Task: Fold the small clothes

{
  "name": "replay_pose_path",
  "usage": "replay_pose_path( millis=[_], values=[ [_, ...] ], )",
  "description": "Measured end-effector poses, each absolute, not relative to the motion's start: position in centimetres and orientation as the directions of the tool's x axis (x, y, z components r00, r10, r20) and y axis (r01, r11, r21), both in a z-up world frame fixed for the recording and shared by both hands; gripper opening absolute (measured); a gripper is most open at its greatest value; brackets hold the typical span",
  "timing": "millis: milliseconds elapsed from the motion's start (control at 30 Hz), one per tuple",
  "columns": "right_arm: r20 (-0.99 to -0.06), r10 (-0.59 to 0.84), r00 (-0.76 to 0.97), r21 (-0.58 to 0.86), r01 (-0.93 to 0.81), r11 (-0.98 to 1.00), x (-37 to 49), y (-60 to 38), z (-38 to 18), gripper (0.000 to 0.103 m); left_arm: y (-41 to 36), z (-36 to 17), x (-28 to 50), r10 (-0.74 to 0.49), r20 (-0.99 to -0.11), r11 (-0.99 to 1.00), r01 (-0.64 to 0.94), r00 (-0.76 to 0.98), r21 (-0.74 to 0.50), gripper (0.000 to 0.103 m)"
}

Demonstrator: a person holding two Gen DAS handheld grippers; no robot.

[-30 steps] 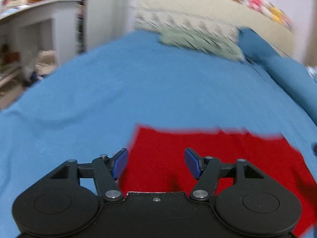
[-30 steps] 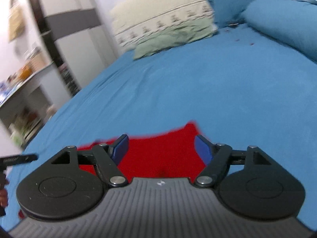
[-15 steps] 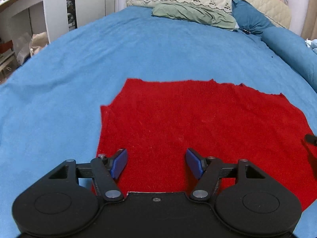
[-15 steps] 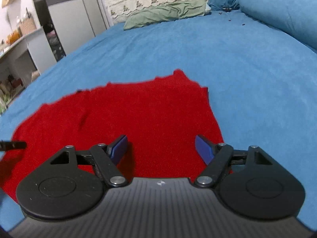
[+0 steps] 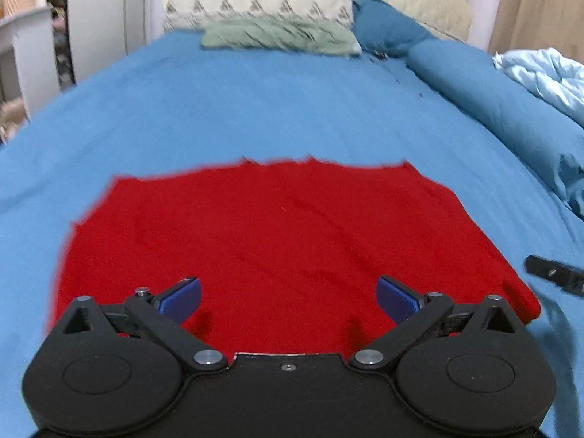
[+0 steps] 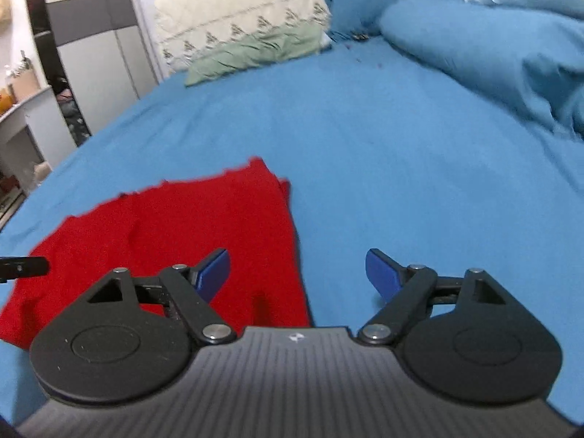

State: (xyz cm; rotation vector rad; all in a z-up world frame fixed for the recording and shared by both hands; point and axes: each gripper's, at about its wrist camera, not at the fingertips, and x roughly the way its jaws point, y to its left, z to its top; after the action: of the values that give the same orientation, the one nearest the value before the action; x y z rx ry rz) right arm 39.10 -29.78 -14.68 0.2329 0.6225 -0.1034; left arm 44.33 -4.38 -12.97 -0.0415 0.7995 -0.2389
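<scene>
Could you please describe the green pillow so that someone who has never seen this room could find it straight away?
Start from the bed's blue sheet and follow it to the far end, where a cream quilted headboard cushion stands. The green pillow lies flat at its foot, left of a dark blue pillow. It is the only pale sage-green thing there, crumpled and lying low.
</scene>
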Motion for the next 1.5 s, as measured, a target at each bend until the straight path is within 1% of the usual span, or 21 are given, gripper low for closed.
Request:
replay_pose_path(
  millis=[67, 167, 333, 400, 533, 567, 600, 633, 700, 733, 767, 900, 967, 1033, 1133, 1200, 1267, 1300, 1367, 1433, 1500],
  values=[
    [-0.594, -0.024, 0.804, 0.188, 0.167, 0.968, 39.3, -29.3, -16.0, 0.095, -5.5, -14.2, 44.7, -0.212, -0.713, 0.974, 0.199, 0.668, -0.103, 0.103],
    [-0.599, -0.044, 0.8, 0.143, 0.161, 0.977, 39.8, -28.4, -17.7, 0.086, -6.5, -15.4, 45.5, -0.159, -0.728, 0.98, 0.195, 0.667, -0.035, 0.103],
    [-0.577, -0.069, 0.814, 0.087, 0.145, 0.986, 39.7, -27.5, -19.4, 0.083, -5.6, -17.4, 46.1, -0.172, -0.761, 0.981, 0.177, 0.626, -0.077, 0.103],
    [-0.573, -0.065, 0.817, 0.073, 0.13, 0.989, 39.8, -27.2, -19.5, 0.078, -5.6, -17.6, 46.0, -0.17, -0.762, 0.981, 0.179, 0.624, -0.072, 0.103],
    [-0.571, -0.054, 0.819, 0.04, 0.093, 0.995, 39.7, -26.3, -19.5, 0.061, -5.6, -17.9, 46.2, -0.161, -0.775, 0.983, 0.171, 0.611, -0.069, 0.103],
    [-0.571, -0.054, 0.819, 0.031, 0.087, 0.996, 39.8, -26.1, -19.5, 0.055, -5.6, -18.0, 46.4, -0.163, -0.779, 0.983, 0.171, 0.605, -0.073, 0.103],
    [-0.572, -0.057, 0.818, 0.03, 0.091, 0.995, 39.8, -26.0, -19.5, 0.052, -5.4, -17.9, 46.4, -0.166, -0.783, 0.982, 0.17, 0.6, -0.078, 0.103],
    [-0.575, -0.061, 0.816, 0.038, 0.101, 0.994, 39.9, -25.9, -19.4, 0.051, -5.4, -17.9, 46.7, -0.169, -0.786, 0.982, 0.167, 0.595, -0.085, 0.103],
    [-0.582, -0.058, 0.811, 0.074, 0.124, 0.99, 40.0, -26.1, -19.2, 0.039, -5.3, -18.0, 47.0, -0.173, -0.79, 0.982, 0.166, 0.588, -0.092, 0.103],
    [-0.588, -0.05, 0.807, 0.098, 0.133, 0.986, 40.1, -26.3, -19.0, 0.037, -5.3, -18.0, 47.1, -0.173, -0.792, 0.982, 0.167, 0.585, -0.091, 0.103],
    [-0.6, -0.024, 0.799, 0.137, 0.132, 0.982, 40.2, -26.5, -18.8, 0.026, -5.3, -18.0, 47.2, -0.172, -0.795, 0.982, 0.167, 0.582, -0.09, 0.103],
    [-0.619, 0.02, 0.785, 0.276, 0.194, 0.941, 40.4, -27.6, -16.8, 0.024, -5.5, -17.6, 47.8, -0.173, -0.812, 0.979, 0.189, 0.558, -0.079, 0.103],
    [-0.586, 0.066, 0.808, 0.382, 0.204, 0.901, 40.5, -28.1, -14.8, 0.024, -4.9, -16.9, 47.8, -0.186, -0.817, 0.976, 0.199, 0.546, -0.089, 0.103],
    [-0.526, 0.123, 0.842, 0.466, 0.164, 0.87, 40.7, -27.4, -12.2, 0.024, -3.5, -15.5, 47.3, -0.165, -0.807, 0.981, 0.178, 0.568, -0.075, 0.103],
    [-0.425, 0.24, 0.873, 0.539, 0.03, 0.842, 41.7, -24.1, -8.3, 0.024, -0.2, -13.0, 45.9, -0.11, -0.769, 0.988, 0.151, 0.63, -0.017, 0.103],
    [-0.375, 0.354, 0.857, 0.546, -0.104, 0.831, 42.8, -20.1, -6.3, 0.024, 2.9, -11.5, 44.6, -0.09, -0.74, 0.992, 0.122, 0.666, -0.01, 0.103],
    [-0.338, 0.501, 0.797, 0.558, -0.259, 0.788, 44.1, -15.1, -5.5, 0.024, 6.0, -10.6, 43.3, -0.072, -0.725, 0.996, 0.086, 0.684, -0.017, 0.103],
    [-0.334, 0.564, 0.755, 0.557, -0.325, 0.764, 44.6, -12.8, -5.6, 0.024, 7.6, -10.5, 42.6, -0.052, -0.724, 0.998, 0.059, 0.688, -0.017, 0.103],
    [-0.361, 0.656, 0.663, 0.532, -0.432, 0.729, 45.8, -7.6, -6.9, 0.023, 10.5, -10.8, 41.2, -0.017, -0.729, 1.0, 0.008, 0.684, -0.016, 0.103],
    [-0.422, 0.702, 0.574, 0.517, -0.483, 0.707, 47.1, -2.8, -9.8, 0.023, 12.4, -11.7, 39.9, 0.013, -0.738, 0.999, -0.038, 0.674, -0.017, 0.103],
    [-0.49, 0.707, 0.51, 0.51, -0.489, 0.707, 48.0, 0.6, -13.5, 0.023, 13.7, -13.0, 38.9, 0.024, -0.755, 0.997, -0.069, 0.655, -0.027, 0.103]
  ],
)
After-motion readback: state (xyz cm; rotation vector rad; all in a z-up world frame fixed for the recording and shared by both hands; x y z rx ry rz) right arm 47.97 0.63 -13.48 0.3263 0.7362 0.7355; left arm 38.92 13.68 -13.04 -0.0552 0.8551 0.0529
